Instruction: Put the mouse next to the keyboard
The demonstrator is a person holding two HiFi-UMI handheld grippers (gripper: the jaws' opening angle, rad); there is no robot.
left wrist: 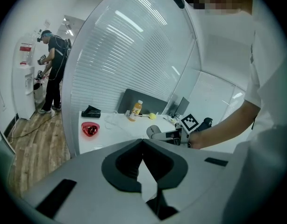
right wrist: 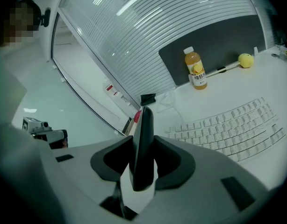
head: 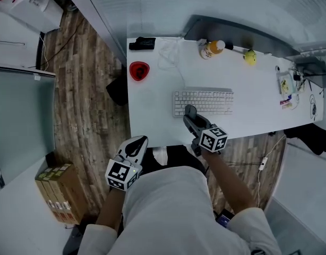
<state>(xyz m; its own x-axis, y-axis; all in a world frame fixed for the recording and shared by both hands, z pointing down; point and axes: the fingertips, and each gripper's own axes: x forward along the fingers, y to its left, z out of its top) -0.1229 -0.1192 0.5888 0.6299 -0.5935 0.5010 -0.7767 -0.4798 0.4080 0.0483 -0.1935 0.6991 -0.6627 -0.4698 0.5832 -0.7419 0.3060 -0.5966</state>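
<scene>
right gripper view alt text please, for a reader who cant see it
The right gripper is shut on a dark mouse, held on edge over a white desk. A white keyboard lies at the right, with a juice bottle and a yellow ball farther back.

White desk (head: 152,110), bright accents
White keyboard (head: 203,101), black mouse (right wrist: 142,139); red dish (head: 139,70) at ten o'clock; orange bottle (head: 212,48) at twelve.
</scene>
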